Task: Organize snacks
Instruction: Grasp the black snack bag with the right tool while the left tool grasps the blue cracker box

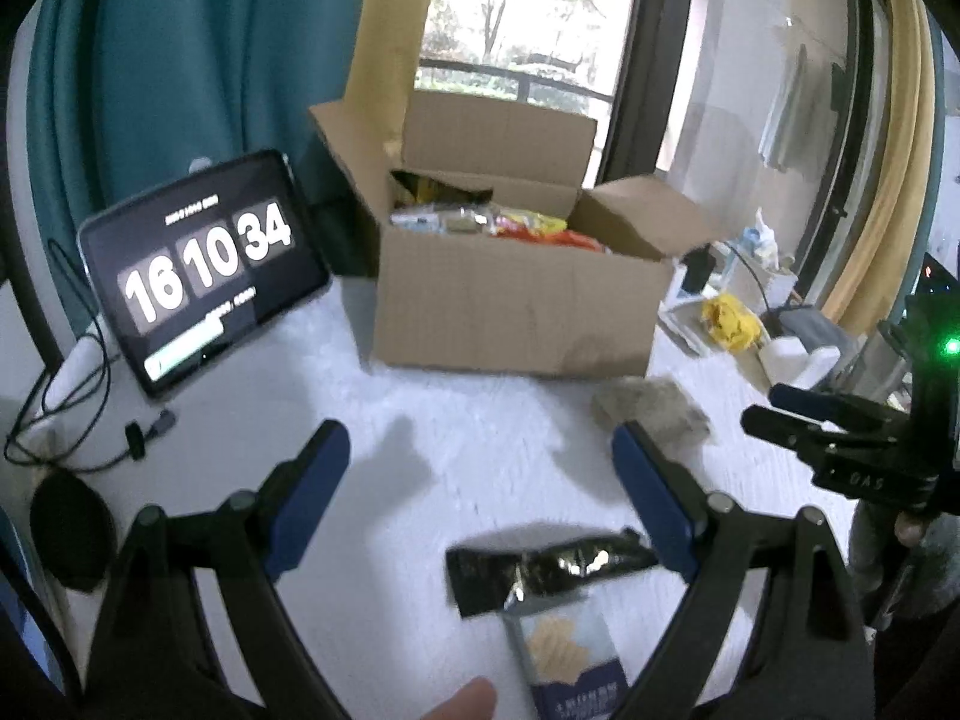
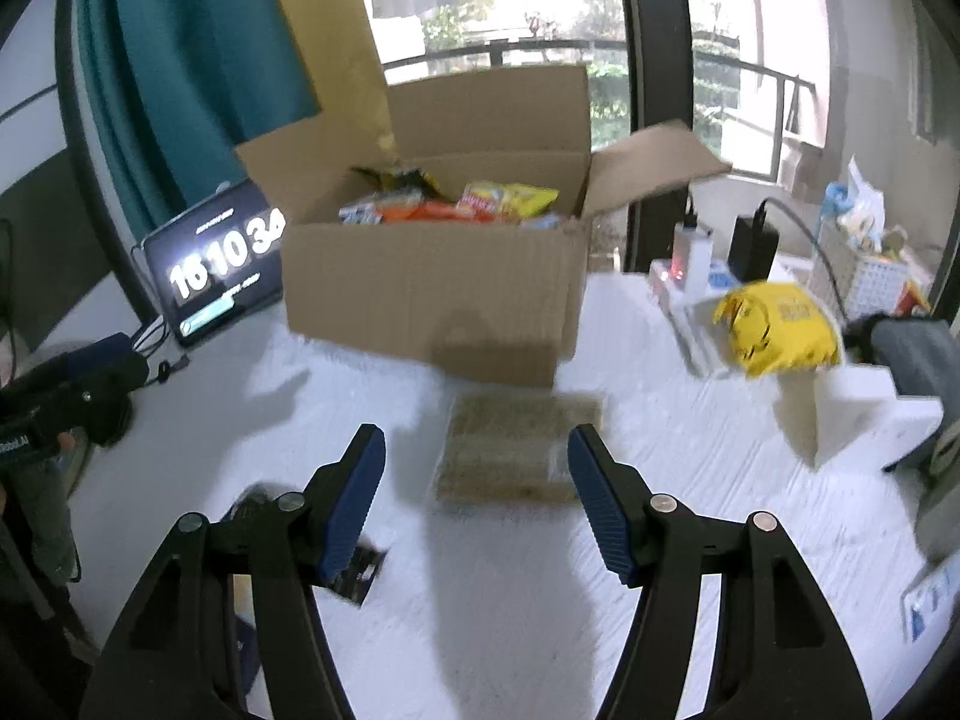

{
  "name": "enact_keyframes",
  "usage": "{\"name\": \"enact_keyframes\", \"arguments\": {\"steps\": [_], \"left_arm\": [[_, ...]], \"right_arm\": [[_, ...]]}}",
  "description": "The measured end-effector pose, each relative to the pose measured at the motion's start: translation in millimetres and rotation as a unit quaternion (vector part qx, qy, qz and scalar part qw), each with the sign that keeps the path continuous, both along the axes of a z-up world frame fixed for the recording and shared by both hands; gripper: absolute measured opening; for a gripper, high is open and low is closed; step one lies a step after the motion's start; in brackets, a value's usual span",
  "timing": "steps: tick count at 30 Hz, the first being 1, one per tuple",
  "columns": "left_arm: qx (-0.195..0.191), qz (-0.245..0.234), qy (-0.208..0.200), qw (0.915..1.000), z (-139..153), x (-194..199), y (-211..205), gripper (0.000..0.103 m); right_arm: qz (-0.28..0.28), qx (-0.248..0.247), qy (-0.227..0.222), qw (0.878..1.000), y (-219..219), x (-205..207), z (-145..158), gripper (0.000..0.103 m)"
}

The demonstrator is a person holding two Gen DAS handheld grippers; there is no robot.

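An open cardboard box (image 1: pixel 516 312) (image 2: pixel 432 294) stands on the white table and holds several snack packs. My left gripper (image 1: pixel 480 456) is open and empty above the table. A black snack packet (image 1: pixel 546 570) and a blue cracker box (image 1: pixel 570 660) lie between its fingers, near the right one. My right gripper (image 2: pixel 477 444) is open and empty, just behind a tan snack pack (image 2: pixel 510 450) that lies in front of the box. The tan pack also shows in the left wrist view (image 1: pixel 651 411). The right gripper shows at the right edge of the left wrist view (image 1: pixel 804 414).
A tablet (image 1: pixel 198 264) (image 2: pixel 222 264) showing 16 10 34 leans left of the box, with cables (image 1: pixel 72 420) beside it. A yellow bag (image 2: pixel 777 330) (image 1: pixel 732 318), white boxes (image 2: pixel 864 414), a power strip with chargers (image 2: pixel 702 276) and a white basket (image 2: pixel 864 270) crowd the right side.
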State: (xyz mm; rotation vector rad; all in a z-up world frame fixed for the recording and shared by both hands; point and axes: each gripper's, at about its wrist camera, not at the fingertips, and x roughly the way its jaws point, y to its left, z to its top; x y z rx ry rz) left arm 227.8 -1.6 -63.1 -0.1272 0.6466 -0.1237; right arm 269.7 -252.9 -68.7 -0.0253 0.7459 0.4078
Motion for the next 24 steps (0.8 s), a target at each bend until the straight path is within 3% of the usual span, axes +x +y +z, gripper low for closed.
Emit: {"name": "enact_keyframes", "arguments": {"steps": [14,24], "left_arm": [[-0.012,0.028,0.024,0.9992,-34,-24,29,0.09],[-0.027,0.054,0.055,0.9967,-63,-32,56,0.09]], "right_arm": [[0.05,0.0,0.076,0.996,43,-26,-61,0.067],[0.069,-0.011,0.108,0.992,76,-18,-86,0.067]]}}
